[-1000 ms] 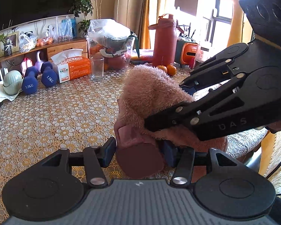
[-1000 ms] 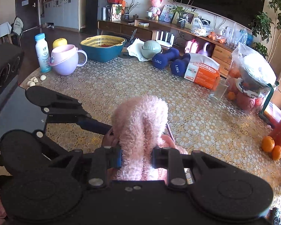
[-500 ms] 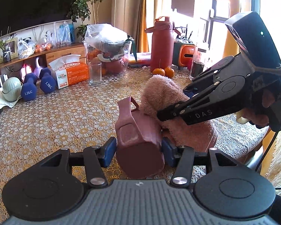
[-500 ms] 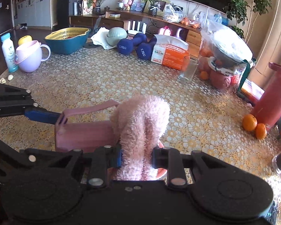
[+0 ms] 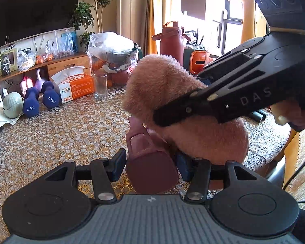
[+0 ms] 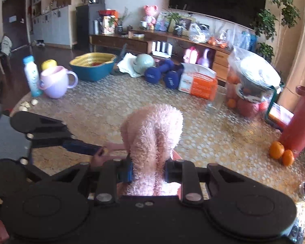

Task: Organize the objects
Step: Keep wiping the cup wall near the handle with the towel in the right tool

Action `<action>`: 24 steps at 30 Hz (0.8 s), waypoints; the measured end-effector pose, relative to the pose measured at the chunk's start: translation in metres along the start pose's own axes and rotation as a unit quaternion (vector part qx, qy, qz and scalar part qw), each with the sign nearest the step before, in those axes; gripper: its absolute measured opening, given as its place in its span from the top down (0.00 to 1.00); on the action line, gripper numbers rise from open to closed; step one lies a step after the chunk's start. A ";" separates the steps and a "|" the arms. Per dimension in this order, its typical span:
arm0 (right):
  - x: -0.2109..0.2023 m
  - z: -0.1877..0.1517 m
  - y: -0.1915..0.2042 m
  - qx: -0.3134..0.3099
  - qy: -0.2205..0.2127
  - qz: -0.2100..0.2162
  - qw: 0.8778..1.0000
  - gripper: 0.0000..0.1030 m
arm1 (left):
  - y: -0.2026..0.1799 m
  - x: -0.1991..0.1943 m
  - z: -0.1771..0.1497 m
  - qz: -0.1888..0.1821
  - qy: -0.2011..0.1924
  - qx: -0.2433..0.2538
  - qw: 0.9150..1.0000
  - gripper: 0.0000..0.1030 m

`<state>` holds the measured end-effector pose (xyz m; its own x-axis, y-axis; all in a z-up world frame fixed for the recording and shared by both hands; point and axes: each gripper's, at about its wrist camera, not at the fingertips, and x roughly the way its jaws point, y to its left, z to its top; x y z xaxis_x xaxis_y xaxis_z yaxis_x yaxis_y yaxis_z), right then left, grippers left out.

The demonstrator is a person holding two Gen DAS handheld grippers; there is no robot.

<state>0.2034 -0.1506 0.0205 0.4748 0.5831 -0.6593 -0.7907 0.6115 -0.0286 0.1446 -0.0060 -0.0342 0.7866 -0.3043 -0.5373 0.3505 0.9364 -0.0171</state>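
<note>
Between left gripper (image 5: 150, 162) pads: maroon mug (image 5: 151, 170), clamped, handle toward 12 o'clock. Right gripper (image 6: 148, 171) clamped on pink fluffy cloth (image 6: 152, 138), which drapes over mug rim at 1 o'clock (stuffing in, likely). Both above lace tablecloth (image 5: 61, 134). Risk: bulky pile bunches at mouth, push levers mug out of pads; glass (image 5: 100, 86) and dumbbells (image 5: 40, 99) at 11 o'clock well apart.

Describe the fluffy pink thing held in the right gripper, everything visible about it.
The fluffy pink cloth is a shaggy, plush, towel-like fabric, bunched into a rounded hump. The right gripper is shut on its lower part, and its top bulges above the fingers. In the left wrist view it presses against the open end of the mauve cup, which the left gripper clamps. Whether any of it is inside the cup cannot be told.
</note>
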 end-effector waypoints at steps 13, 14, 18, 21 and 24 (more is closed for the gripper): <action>0.022 -0.008 -0.004 0.014 0.023 -0.013 1.000 0.75 | -0.005 0.001 0.004 0.007 0.002 0.012 1.000 0.50; 0.025 -0.011 -0.007 0.018 0.026 -0.017 0.999 0.75 | -0.005 0.001 0.004 0.006 0.001 0.011 1.000 0.49; 0.032 -0.021 -0.024 0.048 0.035 -0.033 0.998 0.75 | -0.004 0.002 0.005 0.006 0.000 0.009 1.000 0.50; 0.040 -0.029 -0.032 0.060 0.045 -0.051 0.996 0.75 | -0.004 0.003 0.007 0.007 -0.001 0.005 1.000 0.50; 0.048 -0.037 -0.041 0.072 0.060 -0.063 0.994 0.75 | -0.004 0.003 0.007 0.008 -0.002 0.007 1.000 0.50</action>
<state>0.2439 -0.1677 -0.0375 0.5102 0.4352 -0.7418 -0.6608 0.7504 -0.0143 0.1492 -0.0120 -0.0295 0.7940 -0.2896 -0.5345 0.3445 0.9388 0.0032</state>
